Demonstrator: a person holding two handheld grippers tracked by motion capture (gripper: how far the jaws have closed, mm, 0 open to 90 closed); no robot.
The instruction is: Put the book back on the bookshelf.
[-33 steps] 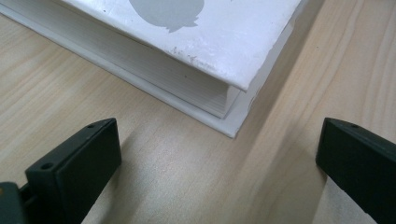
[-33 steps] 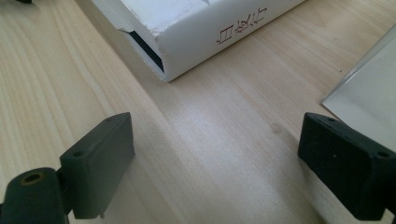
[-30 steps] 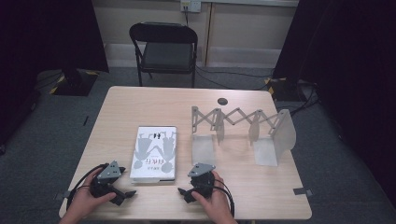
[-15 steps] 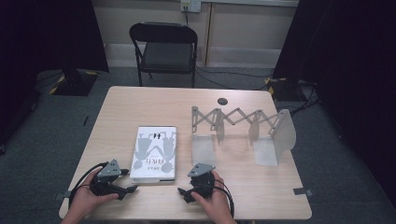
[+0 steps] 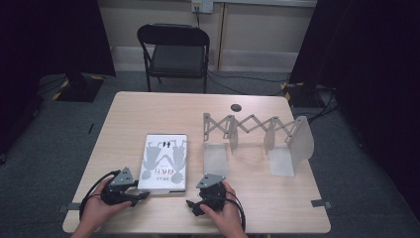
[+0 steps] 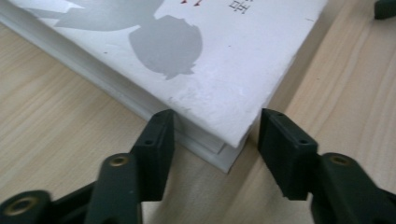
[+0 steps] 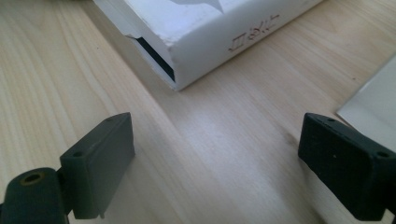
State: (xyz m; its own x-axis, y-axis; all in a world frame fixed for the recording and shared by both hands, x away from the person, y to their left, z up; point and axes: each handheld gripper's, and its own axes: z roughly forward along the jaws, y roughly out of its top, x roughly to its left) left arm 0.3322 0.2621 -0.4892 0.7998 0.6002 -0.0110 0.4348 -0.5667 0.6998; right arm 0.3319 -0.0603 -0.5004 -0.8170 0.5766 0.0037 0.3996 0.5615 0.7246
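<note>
Left claw [image 6: 212, 144] is closing around the book [image 6: 224, 60] corner, not gripping yet; it's stiff, hefty, smooth-covered; right claw [image 7: 215, 172] is gaping, empty.

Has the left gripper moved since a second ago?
Yes. The left gripper has edged right, toward the book, whose near corner now sits between its jaws; they have just been closing.

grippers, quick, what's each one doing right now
Left gripper: jaws have just been closing around the near corner of the white book, not yet pressing on it.
Right gripper: jaws wide open, holding nothing, over the table.
</note>
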